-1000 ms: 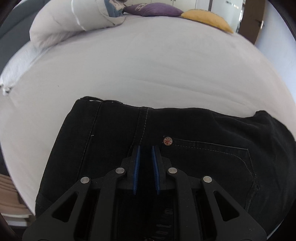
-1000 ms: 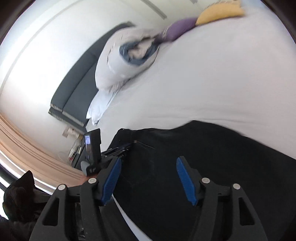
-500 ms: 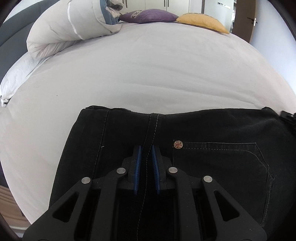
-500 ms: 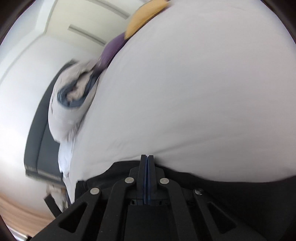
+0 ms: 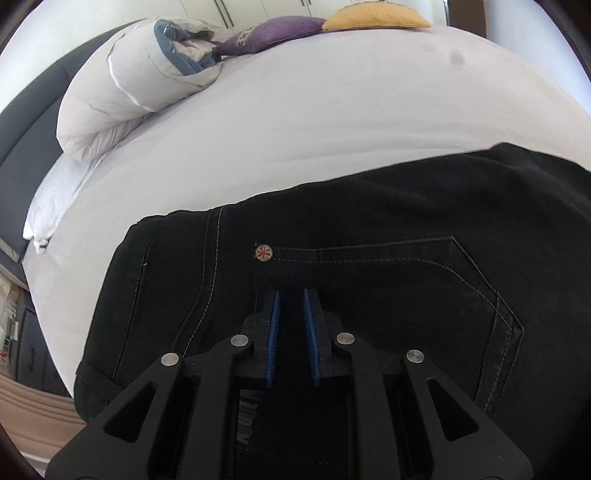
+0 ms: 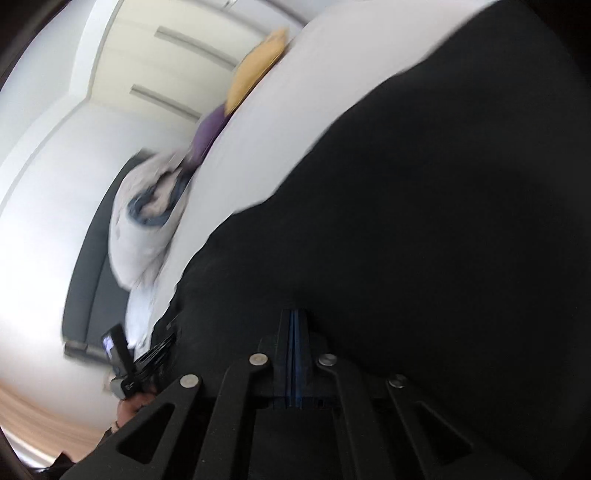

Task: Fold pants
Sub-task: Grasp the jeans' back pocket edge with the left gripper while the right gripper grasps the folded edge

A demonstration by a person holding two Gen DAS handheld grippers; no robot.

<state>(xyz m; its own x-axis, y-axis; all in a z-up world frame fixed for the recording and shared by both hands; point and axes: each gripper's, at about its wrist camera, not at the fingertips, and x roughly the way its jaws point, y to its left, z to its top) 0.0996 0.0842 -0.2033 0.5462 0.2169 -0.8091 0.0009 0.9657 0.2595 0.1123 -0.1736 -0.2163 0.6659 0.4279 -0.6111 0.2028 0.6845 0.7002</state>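
One pants (image 5: 369, 236) (black) under hand-held gripper (image 5: 291, 295)

bed (image 5: 332, 122): white sheet | headboard (image 5: 26, 122): dark grey, upholstered | duvet (image 5: 122, 92): rolled, white, blue lining | cushions: purple cushion (image 5: 273, 31), yellow cushion (image 5: 373, 16) | wardrobe doors (image 5: 240, 11): pale | floor (image 5: 33, 402): wood-toned | light: bright daylight

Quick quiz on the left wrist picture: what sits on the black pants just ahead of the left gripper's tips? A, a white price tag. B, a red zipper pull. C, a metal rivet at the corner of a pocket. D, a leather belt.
C: a small round metal rivet sits at the corner of the stitched pocket on the black pants, just ahead of the left gripper.
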